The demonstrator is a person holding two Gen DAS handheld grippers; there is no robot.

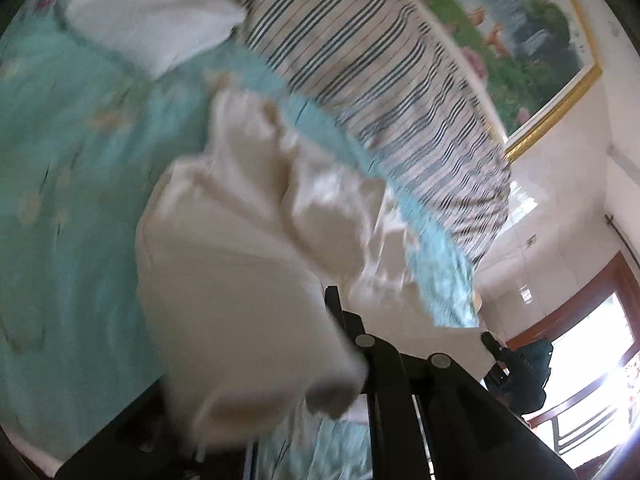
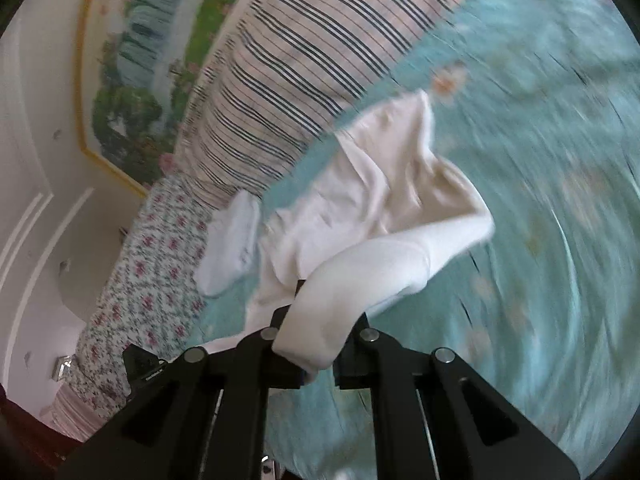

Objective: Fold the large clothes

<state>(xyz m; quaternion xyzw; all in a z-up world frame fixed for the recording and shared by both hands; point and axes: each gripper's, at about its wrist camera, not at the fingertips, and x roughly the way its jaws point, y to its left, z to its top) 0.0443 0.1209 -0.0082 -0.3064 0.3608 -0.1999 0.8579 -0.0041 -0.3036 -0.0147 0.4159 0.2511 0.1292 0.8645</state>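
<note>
A cream-white garment [image 1: 248, 248] hangs bunched above a teal floral bedsheet [image 1: 72, 184]. My left gripper [image 1: 340, 344] is shut on one end of the garment, which drapes over its fingers and hides the left one. In the right wrist view the same garment [image 2: 376, 200] stretches from the bed toward me. My right gripper [image 2: 320, 340] is shut on a sleeve-like end of it, the cloth pinched between the black fingers. Both views are motion-blurred.
A striped quilt [image 1: 380, 80] lies along the bed by the wall under a framed landscape picture [image 1: 532, 40]. A white folded cloth [image 2: 232, 248] rests on the sheet beside a floral blanket [image 2: 140, 288]. A window with wooden frame [image 1: 592, 320] is at the right.
</note>
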